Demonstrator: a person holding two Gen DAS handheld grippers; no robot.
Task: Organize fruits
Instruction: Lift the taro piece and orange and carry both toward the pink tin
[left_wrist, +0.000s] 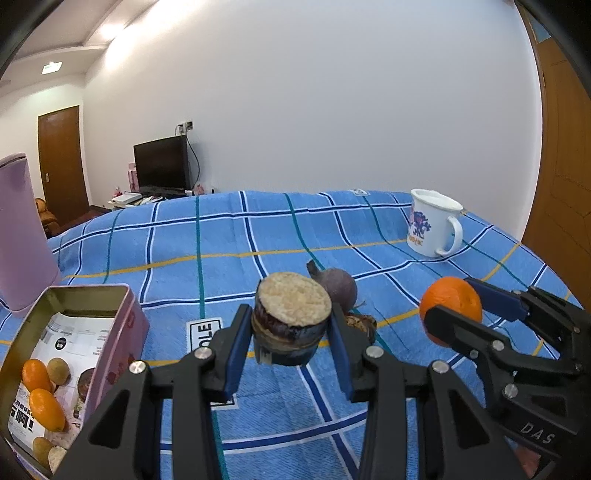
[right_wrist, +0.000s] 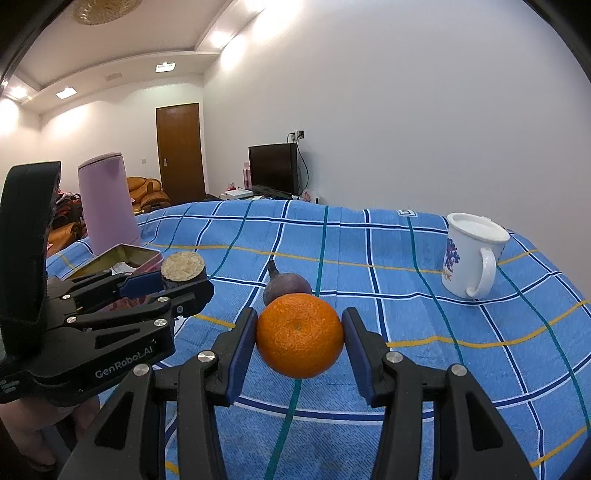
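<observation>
My left gripper (left_wrist: 291, 326) is shut on a short dark-skinned cane chunk (left_wrist: 291, 306) with a pale cut top, held above the blue checked cloth. In the right wrist view that left gripper (right_wrist: 181, 282) and cane chunk (right_wrist: 183, 267) sit at the left. My right gripper (right_wrist: 300, 332) is shut on a round orange (right_wrist: 300, 341), its blue pads pressing both sides. From the left wrist view, the right gripper (left_wrist: 452, 306) and its orange (left_wrist: 452, 297) are at the right. An open pink tin (left_wrist: 123, 343) at the lower left holds two small oranges (left_wrist: 37, 374) and several brownish fruits.
A round purple fruit with a stalk (left_wrist: 340, 286) lies on the cloth just behind the cane chunk, a brown husky piece (left_wrist: 364, 325) beside it. A white printed mug (left_wrist: 432, 225) stands at the far right. A tall lilac container (left_wrist: 20, 236) stands behind the tin.
</observation>
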